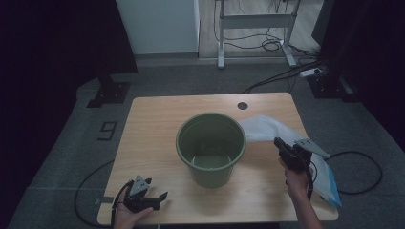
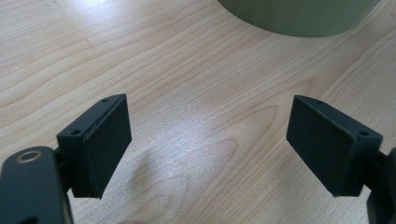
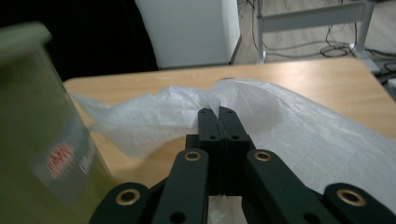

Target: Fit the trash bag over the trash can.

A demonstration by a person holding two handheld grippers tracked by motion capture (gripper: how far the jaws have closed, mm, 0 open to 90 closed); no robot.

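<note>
Right gripper (image 3: pixel 218 112): its fingers (image 3: pixel 208 122) are pressed flat together, pinching a fold of the white plastic bag (image 3: pixel 299 126), which is lifted off the table (image 1: pixel 157 119) at that point. Left gripper (image 2: pixel 208 140): fingers (image 2: pixel 100 140) spread wide with nothing between them, bare wood beneath; in the high view it rests near the front left corner, well apart from the bag. Beyond the right gripper the bag spreads over the right side of the table, its long axis running from the near right edge, where a blue-tinted end (image 1: pixel 329 183) lies, up and inward toward the bucket (image 1: pixel 211 148). The raised end points at the bucket's right rim and appears to touch or nearly touch it; contact cannot be confirmed. The green bucket stands upright at table centre, mouth open, and looks empty. Judgement: the work in hand is bringing the bag to the bucket, probably to line it. The bucket lies to the left of the pinching fingers, just beside them, so the right hand is much the nearer. The coming move likely depends on carrying the pinched edge leftward over the rim.
</note>
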